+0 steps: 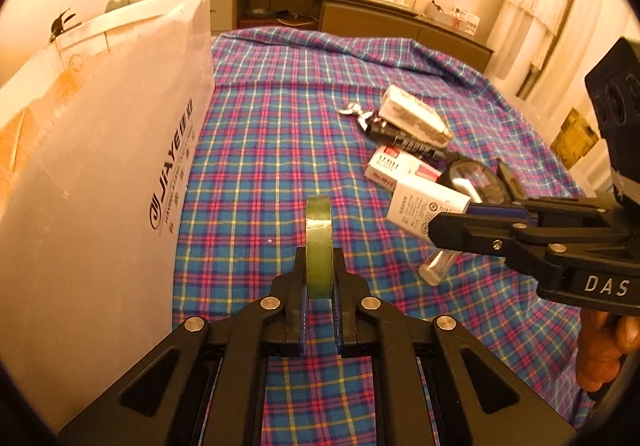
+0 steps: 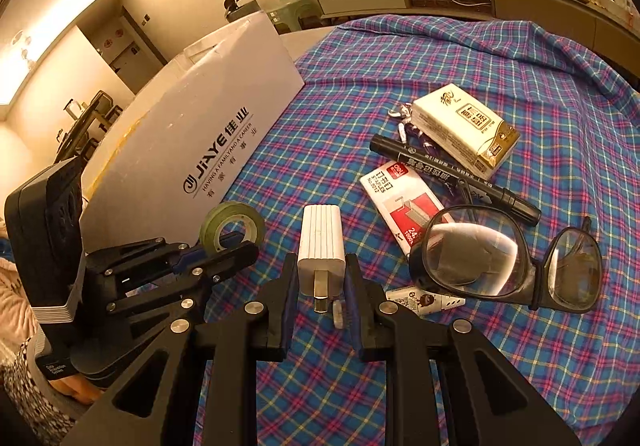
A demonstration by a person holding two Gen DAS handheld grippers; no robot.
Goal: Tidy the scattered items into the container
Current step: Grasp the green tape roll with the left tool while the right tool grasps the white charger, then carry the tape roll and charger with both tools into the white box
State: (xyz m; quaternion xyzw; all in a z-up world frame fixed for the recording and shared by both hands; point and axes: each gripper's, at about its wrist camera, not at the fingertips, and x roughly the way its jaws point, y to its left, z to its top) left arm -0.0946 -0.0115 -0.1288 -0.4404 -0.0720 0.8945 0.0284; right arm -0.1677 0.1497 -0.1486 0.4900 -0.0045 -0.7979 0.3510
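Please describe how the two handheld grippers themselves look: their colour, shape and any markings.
Both the left gripper and the right gripper are matte black linkage arms joined with round silver rivets. Their fingers carry dark blue pads. The right one bears white letters "DAS" on its side, and a black camera block sits on each body. No cables are visible.

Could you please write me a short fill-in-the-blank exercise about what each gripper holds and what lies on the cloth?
1. The left gripper is shut on a roll of ____.
2. The right gripper grips a white ____, prongs toward the camera.
3. The glasses lie on a ____-patterned cloth.
4. The black marker rests beside a red and white box of ____.

Missing words: tape; charger; plaid; staples.
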